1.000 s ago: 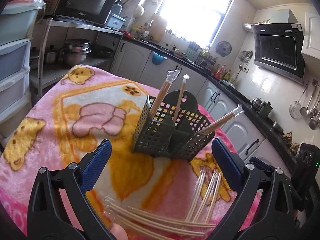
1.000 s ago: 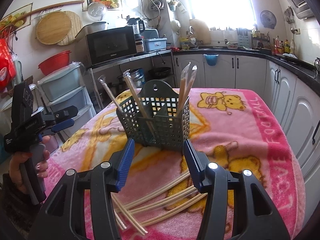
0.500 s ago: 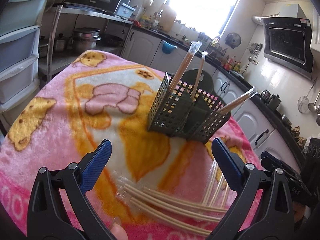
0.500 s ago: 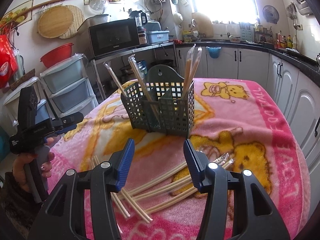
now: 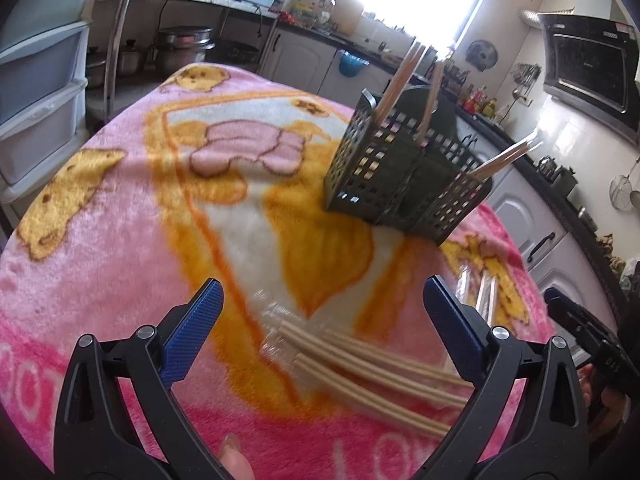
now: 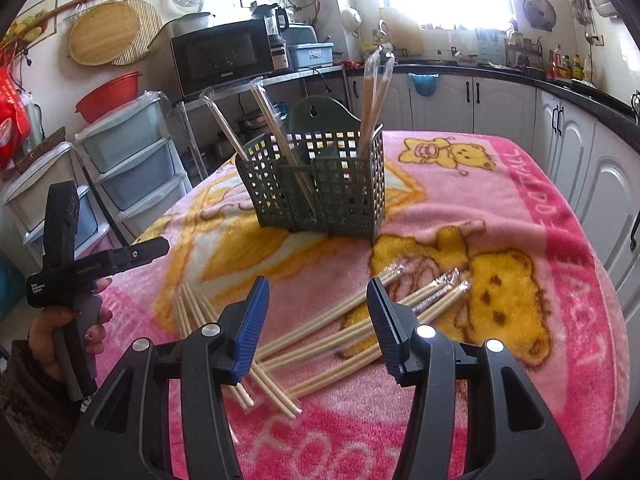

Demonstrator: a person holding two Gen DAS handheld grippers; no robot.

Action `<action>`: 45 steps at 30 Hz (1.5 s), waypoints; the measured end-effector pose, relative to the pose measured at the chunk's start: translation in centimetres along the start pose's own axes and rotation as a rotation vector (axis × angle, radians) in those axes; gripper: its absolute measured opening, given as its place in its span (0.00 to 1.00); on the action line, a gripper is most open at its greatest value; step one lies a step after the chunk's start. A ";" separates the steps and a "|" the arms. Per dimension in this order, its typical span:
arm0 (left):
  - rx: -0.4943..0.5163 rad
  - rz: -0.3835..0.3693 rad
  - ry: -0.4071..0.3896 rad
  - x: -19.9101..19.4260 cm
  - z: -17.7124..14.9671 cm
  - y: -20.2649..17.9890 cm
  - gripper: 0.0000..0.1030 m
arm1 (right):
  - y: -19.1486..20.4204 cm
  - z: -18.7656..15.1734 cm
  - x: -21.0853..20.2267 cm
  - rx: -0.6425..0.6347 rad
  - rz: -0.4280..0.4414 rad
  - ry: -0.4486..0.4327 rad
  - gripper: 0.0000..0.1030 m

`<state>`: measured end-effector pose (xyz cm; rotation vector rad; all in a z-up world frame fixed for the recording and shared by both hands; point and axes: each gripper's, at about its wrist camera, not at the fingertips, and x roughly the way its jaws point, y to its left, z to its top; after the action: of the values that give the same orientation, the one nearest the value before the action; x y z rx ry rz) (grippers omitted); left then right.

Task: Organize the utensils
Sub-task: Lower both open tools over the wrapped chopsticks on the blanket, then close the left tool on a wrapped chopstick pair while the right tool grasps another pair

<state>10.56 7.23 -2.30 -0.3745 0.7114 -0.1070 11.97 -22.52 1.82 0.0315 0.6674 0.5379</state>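
Observation:
A dark green perforated utensil basket point(image 6: 320, 184) stands on the pink blanket-covered table point(image 6: 520, 208), with several plastic-wrapped chopstick pairs point(image 6: 374, 96) upright in it. The basket also shows in the left wrist view point(image 5: 404, 184). Several wrapped chopstick pairs point(image 6: 360, 332) lie loose on the blanket in front of it, also seen in the left wrist view point(image 5: 372, 372). My left gripper point(image 5: 320, 320) is open and empty just above and before the loose chopsticks. My right gripper point(image 6: 318, 312) is open and empty over the same pile. The left gripper also shows at the left of the right wrist view point(image 6: 160, 246).
Plastic drawer units point(image 6: 132, 152) and a metal shelf with a microwave point(image 6: 224, 56) stand left of the table. White kitchen cabinets point(image 6: 500, 104) run behind and to the right. The table edge drops off close to both grippers.
Both grippers have drawn back and lowered toward the loose chopsticks; the basket now looks farther away. Both stay open and empty.

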 end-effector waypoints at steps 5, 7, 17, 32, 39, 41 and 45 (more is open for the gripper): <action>-0.041 0.000 0.043 1.0 -0.6 1.4 0.68 | 0.2 -0.9 0.4 0.003 0.003 0.030 0.47; -0.067 -0.001 0.060 1.5 -0.9 2.0 0.62 | 0.2 -1.2 0.6 0.004 0.003 0.040 0.47; -0.140 -0.018 0.092 3.0 -1.1 3.4 0.46 | 0.2 -3.2 1.0 0.021 0.006 0.103 0.47; -0.146 0.007 0.089 4.1 -0.6 3.8 0.37 | 0.2 -6.2 1.9 0.140 0.086 0.216 0.38; -0.147 0.007 0.088 4.2 -0.6 3.9 0.35 | -0.2 -7.0 2.0 0.215 0.112 0.234 0.17; -0.153 0.008 0.088 4.2 -0.6 4.1 0.30 | -0.3 -6.9 1.8 0.218 0.110 0.220 0.09; -0.161 0.015 0.091 4.2 -0.6 4.5 0.23 | -0.3 -6.1 1.3 0.188 0.094 0.187 0.08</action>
<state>13.19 10.27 -6.98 -0.5210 0.8152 -0.0532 9.34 -23.01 -3.78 0.1912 0.9008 0.5715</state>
